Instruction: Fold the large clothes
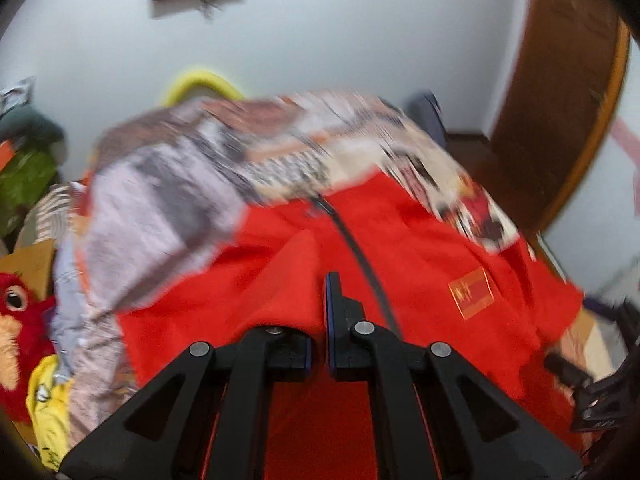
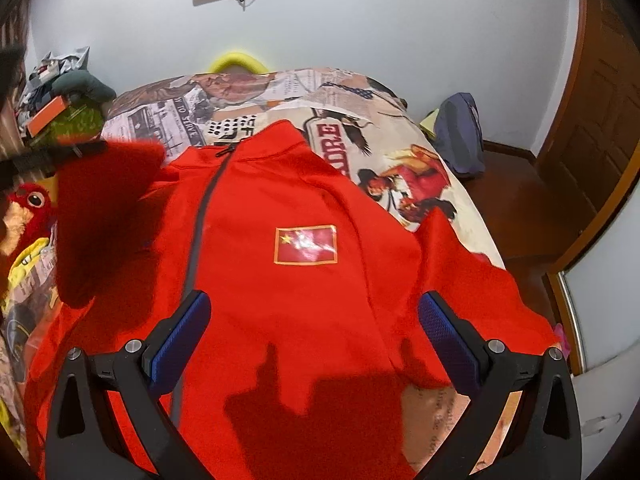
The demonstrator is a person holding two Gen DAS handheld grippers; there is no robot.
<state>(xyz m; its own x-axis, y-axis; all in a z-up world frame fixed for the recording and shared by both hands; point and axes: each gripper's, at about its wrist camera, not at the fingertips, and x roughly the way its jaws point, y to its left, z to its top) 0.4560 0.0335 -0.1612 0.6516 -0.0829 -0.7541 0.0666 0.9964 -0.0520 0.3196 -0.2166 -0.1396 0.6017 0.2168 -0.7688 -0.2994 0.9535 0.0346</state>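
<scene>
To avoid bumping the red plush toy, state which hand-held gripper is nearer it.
Left. The left hand-held gripper, shut on a jacket fold, is beside the toy; the right hand-held gripper hangs open over the jacket's front.

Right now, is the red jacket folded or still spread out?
Mostly spread: the red jacket lies front-up on the bed, one sleeve lifted by the left gripper.

I note the red jacket (image 2: 280, 300) is matt, soft knit cloth; its flag patch (image 2: 306, 245) is glossy and throws glare. The bedsheet (image 2: 400, 168) is smooth printed cotton-like cloth. My right gripper (image 2: 314, 324) has matt black plastic arms, bright metal pivot pins and blue textured rubbery pads (image 2: 182, 336). The door (image 2: 600, 120) is varnished wood with slight sheen. The red plush toy (image 1: 20, 300) is furry.
</scene>
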